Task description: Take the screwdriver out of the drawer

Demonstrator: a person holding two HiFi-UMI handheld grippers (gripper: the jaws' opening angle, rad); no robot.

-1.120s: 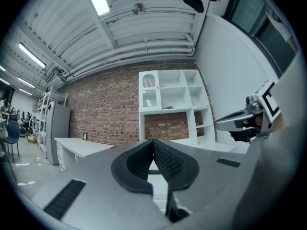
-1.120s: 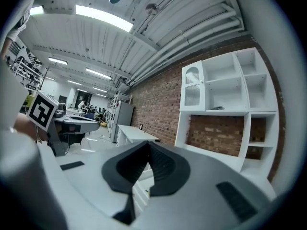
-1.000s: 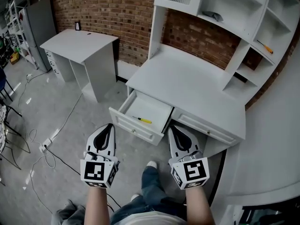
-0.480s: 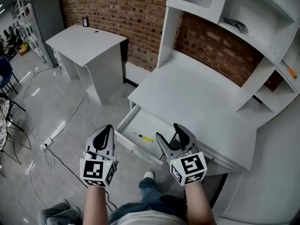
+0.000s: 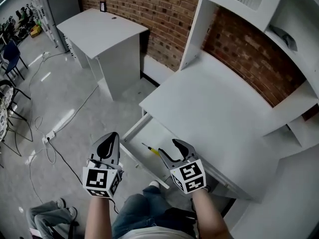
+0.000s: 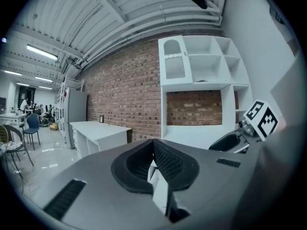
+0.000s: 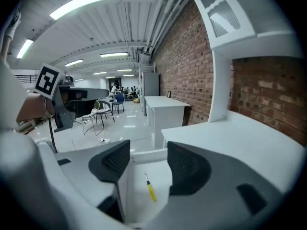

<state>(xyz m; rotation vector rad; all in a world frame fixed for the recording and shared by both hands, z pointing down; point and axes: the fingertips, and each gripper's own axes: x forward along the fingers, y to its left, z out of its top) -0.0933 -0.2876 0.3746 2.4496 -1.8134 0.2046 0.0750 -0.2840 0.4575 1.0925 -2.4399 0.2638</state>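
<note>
Facing the screwdriver (image 7: 151,190) in the drawer (image 5: 149,132), right gripper (image 5: 169,148) just spread, empty; left gripper (image 5: 112,137) closed.

Just ahead of and under the right gripper (image 5: 170,148), drawer (image 5: 145,131) pulled out and uncovered on top: open way straight down. Jaws just opened, then drawn in slightly, standing apart with nothing between them, screwdriver (image 5: 151,149) lying below the gap. Ahead and to the gripper's right, desk top (image 5: 209,108) overhanging the drawer's back part. To its left, the drawer's outer wall, then left gripper (image 5: 108,144) over bare floor (image 5: 75,98), side table (image 5: 107,31) well beyond
</note>
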